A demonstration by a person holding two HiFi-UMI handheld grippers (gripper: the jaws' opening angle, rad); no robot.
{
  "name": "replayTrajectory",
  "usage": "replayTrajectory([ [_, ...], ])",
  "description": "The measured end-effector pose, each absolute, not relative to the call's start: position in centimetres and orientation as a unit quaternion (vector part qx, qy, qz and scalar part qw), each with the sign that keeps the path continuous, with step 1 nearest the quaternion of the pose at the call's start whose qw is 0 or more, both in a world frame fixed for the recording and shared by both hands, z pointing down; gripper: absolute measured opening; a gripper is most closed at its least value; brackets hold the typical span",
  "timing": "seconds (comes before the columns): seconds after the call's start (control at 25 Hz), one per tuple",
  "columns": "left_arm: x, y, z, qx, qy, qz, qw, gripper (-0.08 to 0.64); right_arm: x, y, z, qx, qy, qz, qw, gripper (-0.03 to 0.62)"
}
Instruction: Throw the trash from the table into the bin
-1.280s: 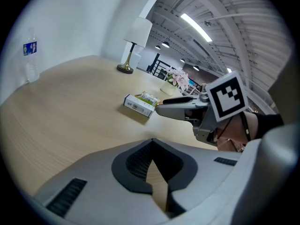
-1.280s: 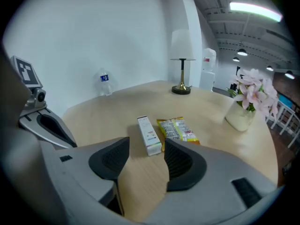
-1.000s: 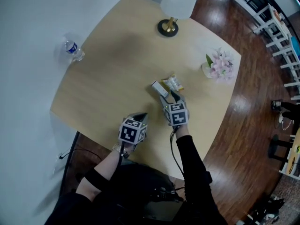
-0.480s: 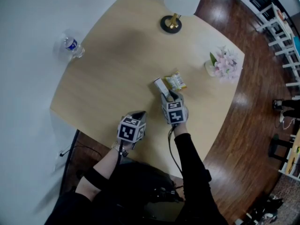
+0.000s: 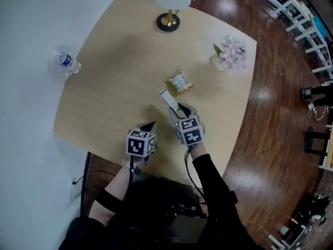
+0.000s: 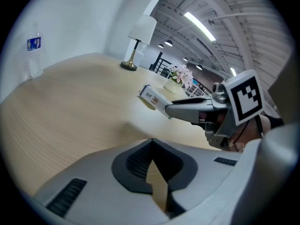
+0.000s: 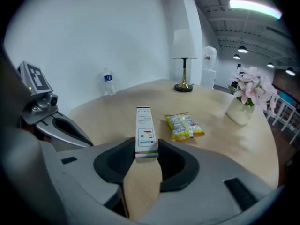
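A long white carton (image 5: pixel 167 99) sticks out from my right gripper (image 5: pixel 177 108), clear of the wooden table (image 5: pixel 114 77). In the right gripper view the carton (image 7: pixel 145 132) sits end-on between the jaws of that gripper (image 7: pixel 146 150), which have just been closing and now press on it. A yellow snack packet (image 5: pixel 180 82) lies flat on the table just beyond it, apart from the carton. My left gripper (image 5: pixel 150 124) hovers to the left near the table's front edge, its tips (image 6: pixel 151 142) together with nothing between them. No bin is in view.
A water bottle (image 5: pixel 64 62) stands at the table's left edge. A lamp base (image 5: pixel 169 21) sits at the far edge and a vase of pink flowers (image 5: pixel 229 53) at the far right. White chairs (image 5: pixel 307 25) stand on the dark wood floor to the right.
The right gripper has closed on the carton and drawn it back toward me and up, away from the snack packet. The left gripper has stayed in place.
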State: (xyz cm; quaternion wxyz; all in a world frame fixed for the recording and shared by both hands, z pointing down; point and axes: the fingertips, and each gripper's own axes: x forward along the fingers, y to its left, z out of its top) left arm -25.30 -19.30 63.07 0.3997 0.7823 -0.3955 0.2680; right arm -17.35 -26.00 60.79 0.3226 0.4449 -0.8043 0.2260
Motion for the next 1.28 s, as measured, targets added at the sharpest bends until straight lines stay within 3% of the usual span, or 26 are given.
replayTrajectory([
  [0.4,-19.1,-15.0,61.8,0.814,-0.341,0.3,0.363,0.005,-11.2,-16.1,60.3,0.481,-0.782,0.28,0.281,0.16],
  [1.28,6.2,2.3,60.1,0.882,-0.079,0.406,0.228,0.005,13.7,7.2,60.3,0.695,-0.602,0.363,0.15,0.158],
])
